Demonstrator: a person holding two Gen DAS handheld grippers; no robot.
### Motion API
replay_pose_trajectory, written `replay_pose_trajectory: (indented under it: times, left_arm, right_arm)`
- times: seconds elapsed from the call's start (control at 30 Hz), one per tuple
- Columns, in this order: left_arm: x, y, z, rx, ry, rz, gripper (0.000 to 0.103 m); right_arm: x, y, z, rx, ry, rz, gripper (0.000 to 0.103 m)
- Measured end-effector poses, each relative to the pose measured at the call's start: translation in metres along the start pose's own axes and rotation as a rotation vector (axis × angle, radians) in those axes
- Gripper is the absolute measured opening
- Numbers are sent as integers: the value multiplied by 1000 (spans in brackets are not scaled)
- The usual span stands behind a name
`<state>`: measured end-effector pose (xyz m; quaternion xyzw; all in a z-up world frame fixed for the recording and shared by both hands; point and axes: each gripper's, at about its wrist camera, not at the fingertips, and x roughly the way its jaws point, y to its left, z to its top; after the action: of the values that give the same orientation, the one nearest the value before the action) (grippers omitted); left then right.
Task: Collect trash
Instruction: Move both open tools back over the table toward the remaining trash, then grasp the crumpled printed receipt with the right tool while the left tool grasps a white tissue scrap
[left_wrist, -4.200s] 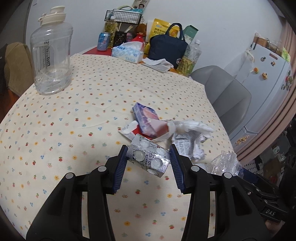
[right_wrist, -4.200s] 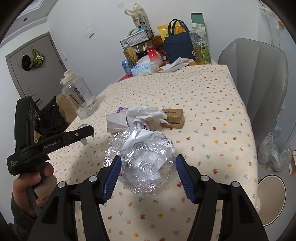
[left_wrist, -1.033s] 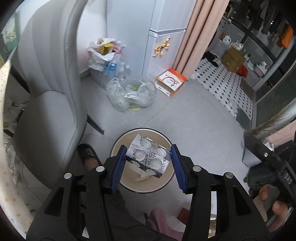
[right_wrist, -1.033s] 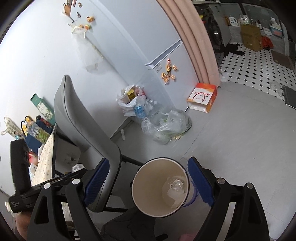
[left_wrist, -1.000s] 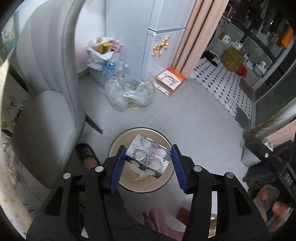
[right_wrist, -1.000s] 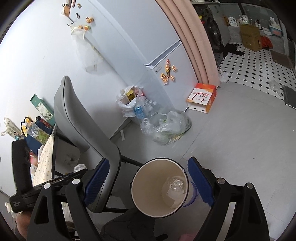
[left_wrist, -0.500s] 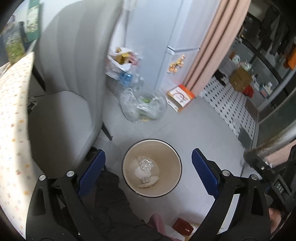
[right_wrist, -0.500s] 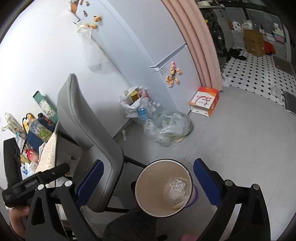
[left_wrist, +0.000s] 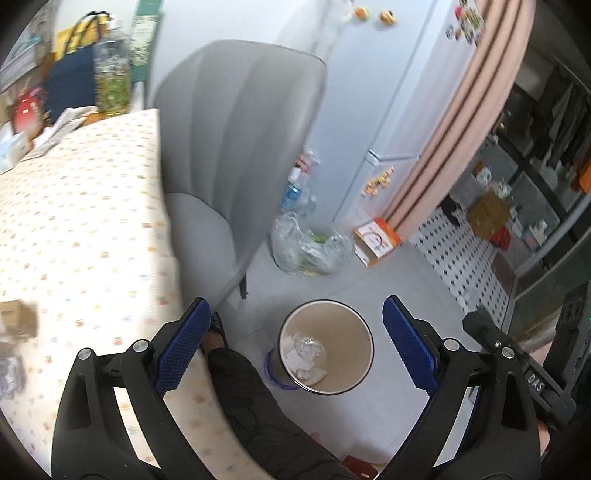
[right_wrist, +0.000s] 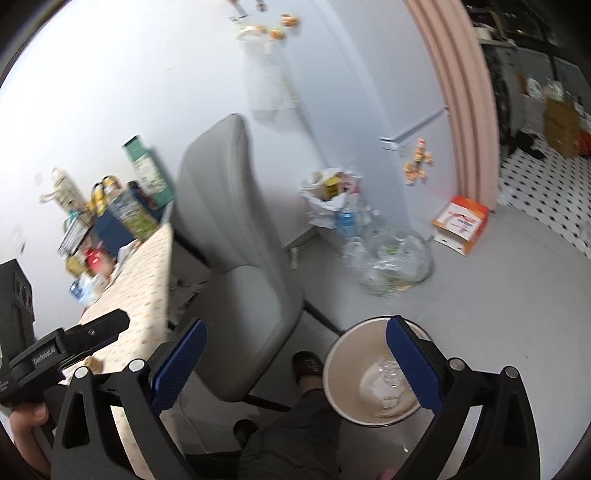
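Observation:
A round beige trash bin (left_wrist: 354, 325) stands on the grey floor by the table; crumpled clear plastic and white scraps (left_wrist: 306, 350) lie in it. It also shows in the right wrist view (right_wrist: 343, 354), with the trash (right_wrist: 384, 384) at its bottom. My left gripper (left_wrist: 295, 343) is open and empty, above the bin. My right gripper (right_wrist: 295, 365) is open and empty, above the chair and the bin's left edge. A blurred small brown box (left_wrist: 16, 317) lies on the table at the far left.
A grey chair (left_wrist: 236, 147) stands between the table with the flowered cloth (left_wrist: 81, 206) and the bin. A clear plastic bag of trash (left_wrist: 310, 247) and an orange-white box (left_wrist: 376, 242) lie on the floor by the white fridge (left_wrist: 388, 92). The person's dark trouser leg (left_wrist: 255, 406) is beside the bin.
My left gripper opened and the blister pack dropped out of its jaws. Both views have swung left, from the floor and bin back toward the chair and table. The right gripper stays open.

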<state>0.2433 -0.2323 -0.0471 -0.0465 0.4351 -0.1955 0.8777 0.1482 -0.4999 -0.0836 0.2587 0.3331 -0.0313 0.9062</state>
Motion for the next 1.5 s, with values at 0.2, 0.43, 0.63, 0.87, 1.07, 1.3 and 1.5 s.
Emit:
replay_pose_trajectory:
  times: [0.2,0.43,0.63,0.87,1.07,1.3,1.5]
  left_arm:
    - [-35,33,-7,-47,-60,4,93]
    - [-76,77,-20,-113,-128,33,93]
    - [-106,123,-34,-194,-187,94,93]
    - [-133,175,-55,-277,-229,167,93]
    - [-155,218,-76,-327,-251,218,93]
    - [-170,258,-93,-380,-267,285,86]
    - [-168,286,-109,-424,-240,289,76]
  right_arm:
    - [-12,53,-4,-81,0,53,95]
    - [-21,112,-16,-174,3,99,95]
    - [-15,159,-35,-238,36,145,95]
    - [0,201,-60,-291,88,195,95]
    - [14,240,-83,-351,138,242,95]
    - [25,280,-105,-408,181,280,95]
    - [32,303,-117,-442,206,291,95]
